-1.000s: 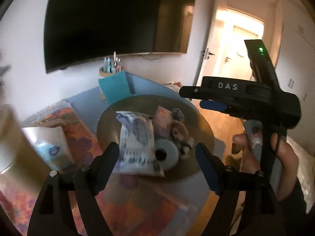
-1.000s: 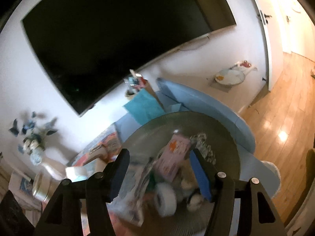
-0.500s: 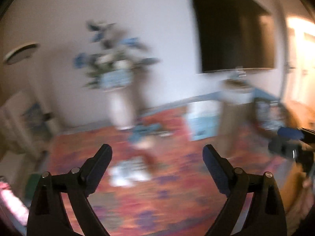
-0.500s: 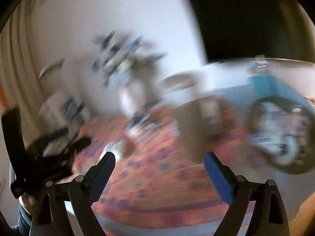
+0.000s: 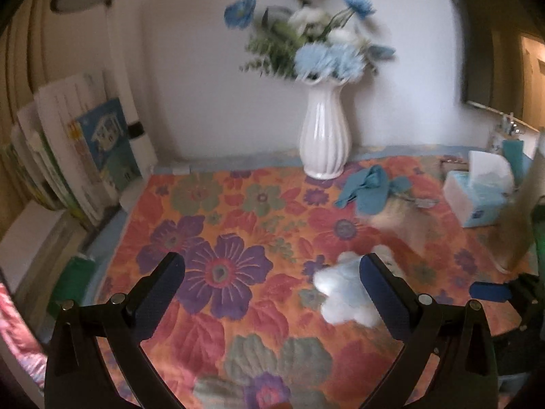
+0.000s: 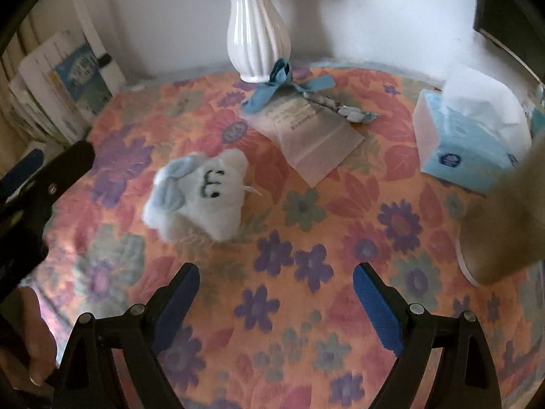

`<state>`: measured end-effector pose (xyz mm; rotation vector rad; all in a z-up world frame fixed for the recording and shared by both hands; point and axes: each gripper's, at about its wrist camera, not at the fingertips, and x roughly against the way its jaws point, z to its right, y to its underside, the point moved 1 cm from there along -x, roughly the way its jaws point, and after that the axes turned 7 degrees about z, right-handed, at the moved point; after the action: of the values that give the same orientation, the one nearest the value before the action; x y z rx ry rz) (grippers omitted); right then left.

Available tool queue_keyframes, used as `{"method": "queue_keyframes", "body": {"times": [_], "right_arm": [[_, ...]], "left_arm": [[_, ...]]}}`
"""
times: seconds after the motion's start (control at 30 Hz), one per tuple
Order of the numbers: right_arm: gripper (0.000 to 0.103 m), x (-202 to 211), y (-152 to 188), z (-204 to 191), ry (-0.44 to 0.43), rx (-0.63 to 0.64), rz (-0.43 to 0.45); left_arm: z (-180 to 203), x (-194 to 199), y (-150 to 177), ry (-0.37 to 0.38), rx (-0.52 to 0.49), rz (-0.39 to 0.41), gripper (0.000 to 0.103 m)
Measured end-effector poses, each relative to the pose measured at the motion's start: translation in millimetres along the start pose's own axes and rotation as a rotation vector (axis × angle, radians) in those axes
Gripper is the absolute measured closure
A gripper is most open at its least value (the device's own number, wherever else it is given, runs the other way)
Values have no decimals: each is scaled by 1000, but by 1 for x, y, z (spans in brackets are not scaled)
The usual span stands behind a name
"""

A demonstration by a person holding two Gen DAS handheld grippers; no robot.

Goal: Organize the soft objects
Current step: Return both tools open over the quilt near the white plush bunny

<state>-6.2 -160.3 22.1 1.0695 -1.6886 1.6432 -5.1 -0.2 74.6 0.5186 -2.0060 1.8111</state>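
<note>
A white and pale-blue plush toy (image 6: 201,194) with a stitched face lies on the floral cloth (image 6: 306,306). My right gripper (image 6: 276,272) hovers open just short of the toy, with nothing between its pads. In the left wrist view the plush toy (image 5: 340,293) is blurred and sits partly behind the right finger of my left gripper (image 5: 272,266). That gripper is wide open and empty. A blue fabric piece (image 5: 371,187) lies by the vase. A left gripper finger (image 6: 68,163) shows at the left edge of the right wrist view.
A white vase (image 6: 257,37) of blue flowers stands at the back. In front of it lie a clear plastic packet (image 6: 313,133) and a tissue box (image 6: 470,136). A tan cylinder (image 6: 504,221) stands at right. Books and boxes (image 5: 85,156) lean at far left.
Both views swung away from the round table under the dark screen to the floral cloth by the vase. Both pairs of jaws stand wider. The plush toy came into view.
</note>
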Motion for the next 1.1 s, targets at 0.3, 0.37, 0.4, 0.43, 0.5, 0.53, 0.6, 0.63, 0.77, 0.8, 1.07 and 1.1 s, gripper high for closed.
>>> {"method": "queue_keyframes", "body": {"times": [0.3, 0.37, 0.4, 0.43, 0.5, 0.53, 0.6, 0.63, 0.77, 0.8, 1.07, 1.1], "right_arm": [[12, -21, -8, -5, 54, 61, 142], [12, -21, -7, -5, 45, 57, 169], [12, -20, -8, -6, 41, 55, 175], [12, -18, -8, -5, 29, 48, 185], [11, -15, -7, 1, 7, 22, 193], [10, -17, -7, 5, 3, 1, 180], [9, -21, -7, 10, -6, -30, 151], [9, -23, -8, 10, -12, -39, 147], [6, -24, -7, 7, -9, -33, 144], [5, -25, -7, 6, -3, -25, 141], [4, -27, -7, 3, 4, -8, 132], [3, -27, -7, 3, 5, -7, 131]], "left_arm": [[-17, -54, 28, 2, 79, -111, 0], [-20, -59, 29, 19, 104, -135, 0], [-22, -60, 30, 20, 118, -141, 0], [-23, -61, 31, 19, 126, -150, 0], [-25, -66, 34, 28, 139, -179, 0], [-26, -69, 35, 38, 148, -198, 0], [-29, -74, 37, 69, 178, -230, 0], [-30, -75, 38, 77, 191, -239, 0], [-36, -78, 42, 73, 228, -259, 0], [-37, -80, 43, 78, 241, -272, 0], [-41, -79, 44, 88, 267, -273, 1], [-40, -79, 44, 87, 265, -274, 1]]}}
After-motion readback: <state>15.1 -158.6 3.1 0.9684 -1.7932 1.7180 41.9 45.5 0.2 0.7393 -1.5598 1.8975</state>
